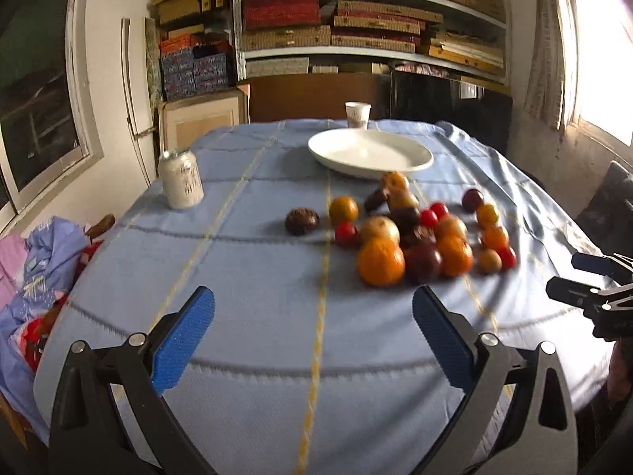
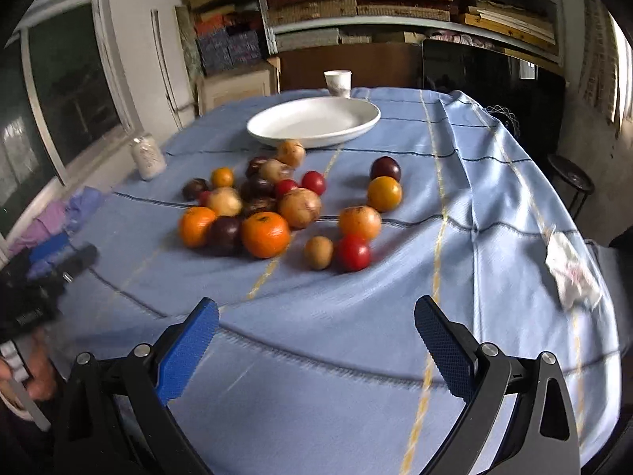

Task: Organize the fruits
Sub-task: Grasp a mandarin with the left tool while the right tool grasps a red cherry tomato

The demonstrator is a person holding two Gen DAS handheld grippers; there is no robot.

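Both grippers spread wide, nothing between the pads, hovering over the near edge of the table.

Left gripper (image 1: 313,312): blue pads apart, above bare blue cloth (image 1: 253,277). Right gripper (image 2: 316,322): same state, also over bare cloth. Each is visible at the edge of the other's view, the right one at the left cam's right edge, the left one blurred at the right cam's left edge with a hand behind it.

Fruit pile (image 2: 273,206) sits mid-table, loose on the cloth, ahead of both grippers and well clear of them. Nearest in the right view: big orange (image 2: 265,234), with a dark plum (image 2: 225,233) touching its left side and another orange (image 2: 196,225) beyond that. Just right of those: small brown fruit (image 2: 319,252) touching a red tomato (image 2: 353,252), orange fruit behind them. Set apart to the right: a yellow-orange fruit (image 2: 384,193) with a dark plum (image 2: 385,168) behind it. The left view is motion-blurred; one dark fruit (image 1: 302,220) lies apart on the pile's left.

Crumpled tissue (image 2: 571,273) on the cloth, right side.

White can (image 1: 180,179) stands upright at left, away from the pile.

White plate (image 2: 356,126) beyond the pile, empty; the farthest fruit is just beside its near rim. Paper cup (image 2: 338,83) behind the plate at the far edge.
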